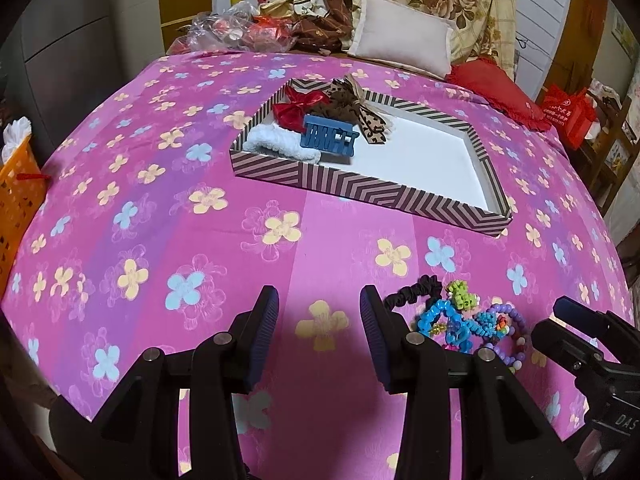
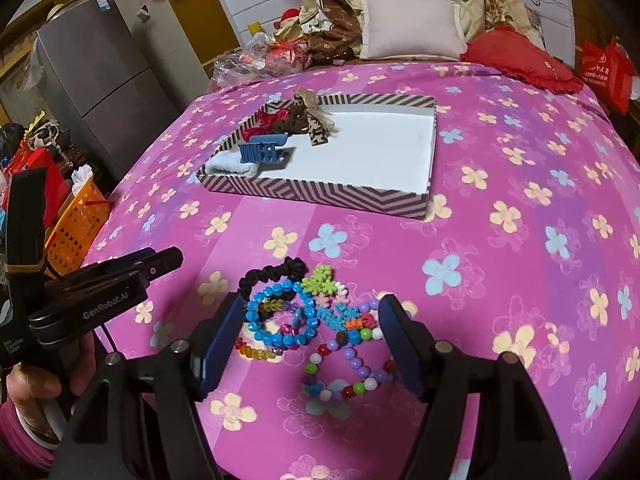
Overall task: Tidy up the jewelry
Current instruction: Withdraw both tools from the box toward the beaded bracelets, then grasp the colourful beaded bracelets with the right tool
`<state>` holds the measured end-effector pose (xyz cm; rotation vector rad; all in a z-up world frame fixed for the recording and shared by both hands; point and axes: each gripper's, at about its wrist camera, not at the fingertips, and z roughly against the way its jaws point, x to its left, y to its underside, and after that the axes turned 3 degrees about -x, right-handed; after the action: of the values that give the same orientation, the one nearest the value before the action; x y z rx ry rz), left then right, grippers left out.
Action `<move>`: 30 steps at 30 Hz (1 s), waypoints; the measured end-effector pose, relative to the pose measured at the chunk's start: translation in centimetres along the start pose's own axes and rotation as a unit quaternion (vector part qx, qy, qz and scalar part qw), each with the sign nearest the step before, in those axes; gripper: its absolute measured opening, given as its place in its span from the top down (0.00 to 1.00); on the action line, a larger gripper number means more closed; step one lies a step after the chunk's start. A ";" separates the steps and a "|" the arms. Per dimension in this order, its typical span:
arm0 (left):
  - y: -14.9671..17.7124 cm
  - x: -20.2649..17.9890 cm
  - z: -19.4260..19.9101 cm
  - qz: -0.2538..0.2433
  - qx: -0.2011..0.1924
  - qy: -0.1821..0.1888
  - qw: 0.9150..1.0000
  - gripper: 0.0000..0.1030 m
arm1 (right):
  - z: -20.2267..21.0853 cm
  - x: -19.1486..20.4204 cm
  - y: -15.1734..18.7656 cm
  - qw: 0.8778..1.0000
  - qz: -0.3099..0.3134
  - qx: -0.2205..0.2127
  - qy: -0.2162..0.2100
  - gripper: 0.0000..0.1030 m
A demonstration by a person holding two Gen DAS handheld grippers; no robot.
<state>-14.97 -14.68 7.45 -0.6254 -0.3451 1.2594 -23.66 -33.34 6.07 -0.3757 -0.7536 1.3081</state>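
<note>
Pink flowered bedding [image 1: 160, 208] covers the bed you are working over, with a white pillow [image 1: 400, 36] and a red cushion [image 1: 492, 88] at its far end and an orange basket [image 1: 18, 188] off the left edge. Your striped tray [image 1: 360, 190] sits mid-bed; a blue claw clip [image 1: 329, 136], a red bow [image 1: 296, 106], a leopard-print bow [image 1: 360, 110] and a white fluffy band [image 1: 276, 140] crowd its left end, while the rest of its white floor is bare. Your left gripper [image 1: 319, 316] stands with jaws apart over plain sheet, nothing between them, and the bracelet heap lies just to its right. Your right gripper [image 2: 312, 332] also has its jaws wide apart, straddling the heap without pressing it: a blue bead bracelet [image 2: 276, 316], a purple and multicoloured bead bracelet [image 2: 352, 364] and a green bead charm [image 2: 320, 282], with a black scrunchie [image 2: 272, 274] on the far side. Nothing lies between the heap and the tray. Only the right wrist view shows the grey fridge [image 2: 100, 80] and your hand [image 2: 36, 384] on the left tool; the left wrist view shows just one finger of the right tool at its right edge.
</note>
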 end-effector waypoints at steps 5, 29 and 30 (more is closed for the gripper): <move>0.2 -0.1 -0.1 -0.002 0.002 0.000 1.000 0.58 | -0.2 0.0 0.2 1.000 0.000 0.001 0.002 0.29; 1.5 1.5 -2.7 0.025 0.055 0.043 0.997 0.58 | -0.1 -4.0 1.5 0.999 -0.020 0.004 0.039 0.26; 1.5 1.5 -3.0 0.026 0.058 0.045 0.997 0.58 | -0.2 -4.2 1.7 0.999 -0.018 0.005 0.042 0.27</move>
<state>-14.03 -13.73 4.05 -0.5923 -0.1800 1.2879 -25.08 -36.95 3.65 -0.4046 -0.6794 1.2536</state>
